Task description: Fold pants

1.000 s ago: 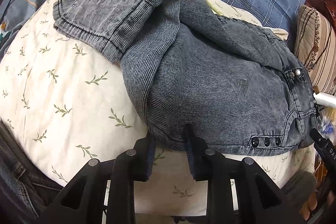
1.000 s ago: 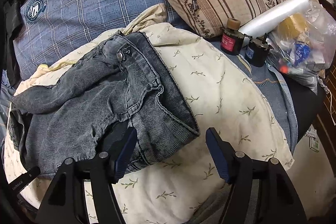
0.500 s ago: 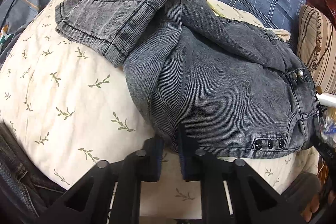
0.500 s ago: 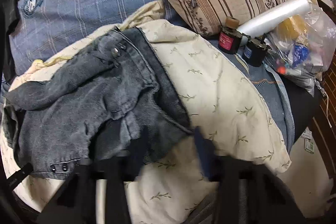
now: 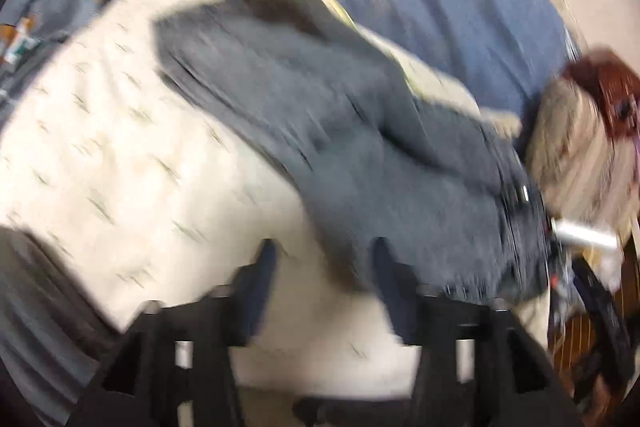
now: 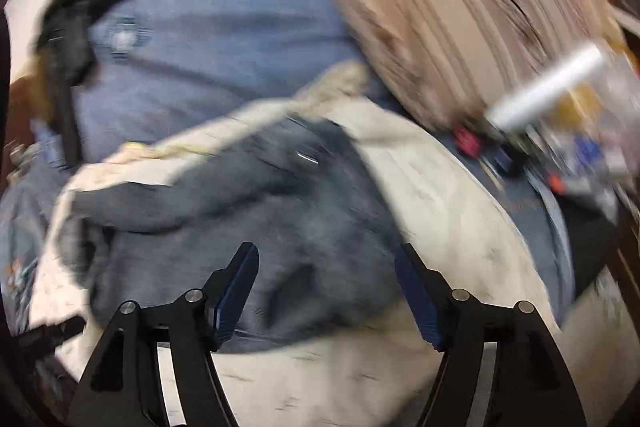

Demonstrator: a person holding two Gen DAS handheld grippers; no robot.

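Both views are motion-blurred. The grey denim pants [image 5: 340,155] lie folded in a bundle on a cream leaf-print cover [image 5: 112,163]. My left gripper [image 5: 324,267] is open and empty, its jaws apart at the bundle's near edge. In the right wrist view the pants [image 6: 248,227] lie just ahead of my right gripper [image 6: 326,279], which is open wide and empty, with the near fold between and below its fingers.
A blue plaid cover [image 6: 224,39] lies behind the pants. A brown striped pillow [image 6: 460,27] is at the back right. A white plastic roll [image 6: 548,87], small bottles and a bag of clutter [image 6: 592,147] sit to the right.
My left gripper was shut on the pants' near edge and has opened, letting go. My right gripper has opened wide again. Both cameras have pulled back and are moving fast.
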